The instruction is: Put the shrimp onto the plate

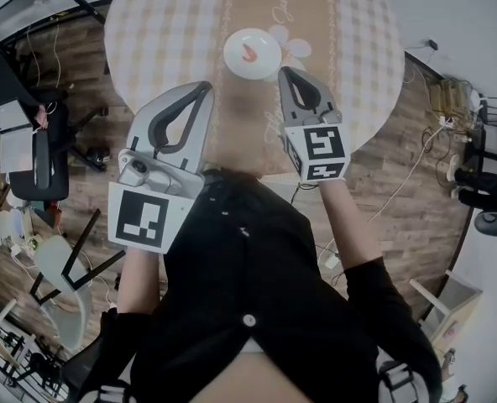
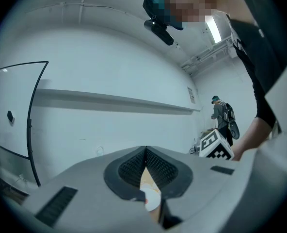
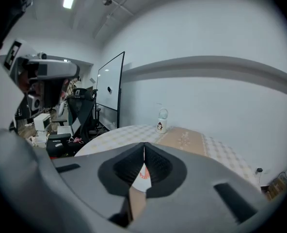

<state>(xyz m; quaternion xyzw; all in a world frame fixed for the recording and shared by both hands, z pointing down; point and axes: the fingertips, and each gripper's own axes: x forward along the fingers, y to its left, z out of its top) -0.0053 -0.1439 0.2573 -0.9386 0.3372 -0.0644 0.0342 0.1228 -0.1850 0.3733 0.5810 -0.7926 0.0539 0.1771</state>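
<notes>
A small white plate (image 1: 263, 64) sits on the round checked table (image 1: 164, 32), and a red shrimp (image 1: 248, 53) lies on it. My left gripper (image 1: 206, 85) hangs shut and holds nothing, just short of the table's near edge, left of the plate. My right gripper (image 1: 284, 70) is shut and holds nothing too, its tips right beside the plate's near right rim. In the left gripper view the jaws (image 2: 146, 149) meet, with a bit of white plate (image 2: 152, 199) seen below them. In the right gripper view the shut jaws (image 3: 144, 145) show the plate (image 3: 141, 182) under them.
A tan runner (image 1: 303, 7) crosses the table. A small white bottle (image 3: 162, 120) stands at its far side. An office chair (image 1: 39, 170) and desks stand to the left, cables and a power strip (image 1: 450, 99) to the right. A whiteboard (image 3: 109, 86) leans at the wall; a person (image 2: 223, 115) stands far off.
</notes>
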